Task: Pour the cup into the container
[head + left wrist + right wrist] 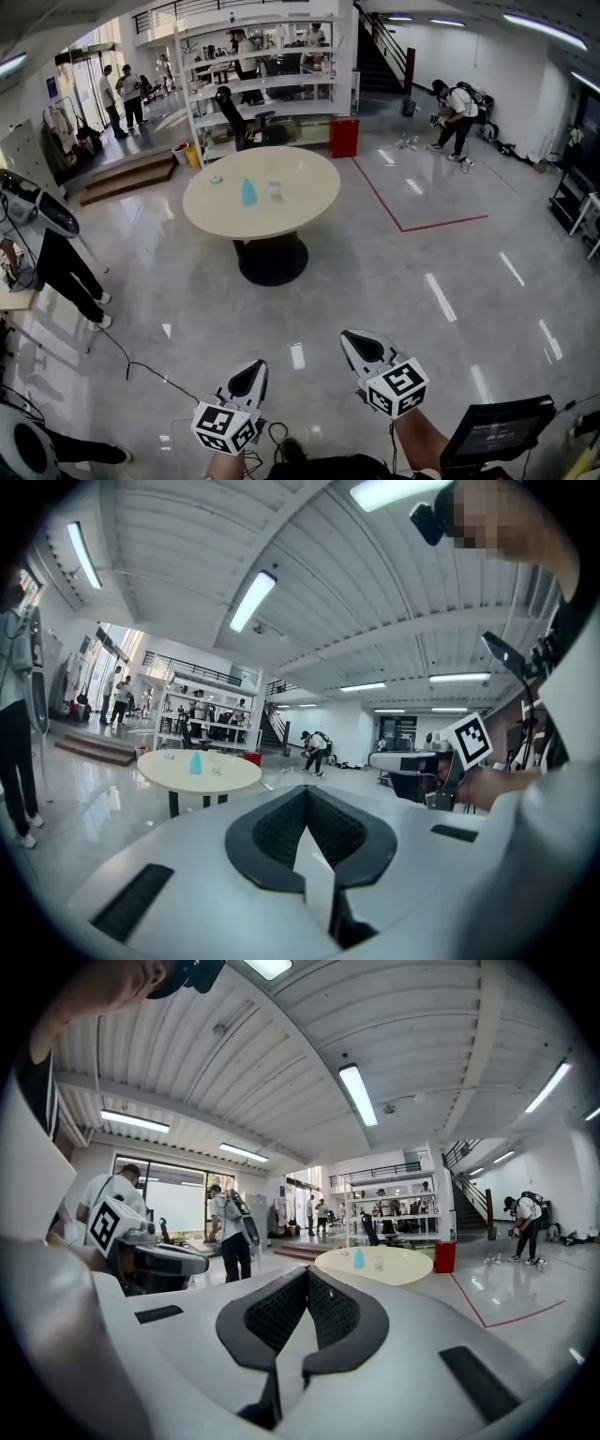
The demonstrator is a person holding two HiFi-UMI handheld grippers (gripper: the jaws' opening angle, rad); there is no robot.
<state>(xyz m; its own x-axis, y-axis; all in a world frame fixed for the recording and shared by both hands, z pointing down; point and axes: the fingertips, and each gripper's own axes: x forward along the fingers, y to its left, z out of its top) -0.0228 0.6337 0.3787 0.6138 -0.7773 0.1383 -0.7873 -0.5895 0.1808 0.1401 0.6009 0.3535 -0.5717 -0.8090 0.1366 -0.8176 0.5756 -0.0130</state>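
Note:
Far ahead stands a round beige table (267, 220). On it are a blue cup (248, 192) and, just to its right, a small clear container (275, 190). Both also show in the left gripper view, the blue cup (195, 762) beside the clear container (217, 768), and in the right gripper view, the blue cup (358, 1259) beside the clear container (379, 1262). My left gripper (251, 367) and right gripper (354, 337) are held low over the floor, well short of the table. In each gripper view the jaws meet with nothing between them: left gripper (306, 794), right gripper (307, 1274).
A red bin (344, 137), white shelves (272, 84) and an office chair (234, 117) stand behind the table. A person (457, 114) crouches at the back right, another person (70, 272) stands at the left. A cable (141, 367) lies on the glossy floor. A screen (497, 433) sits at my right.

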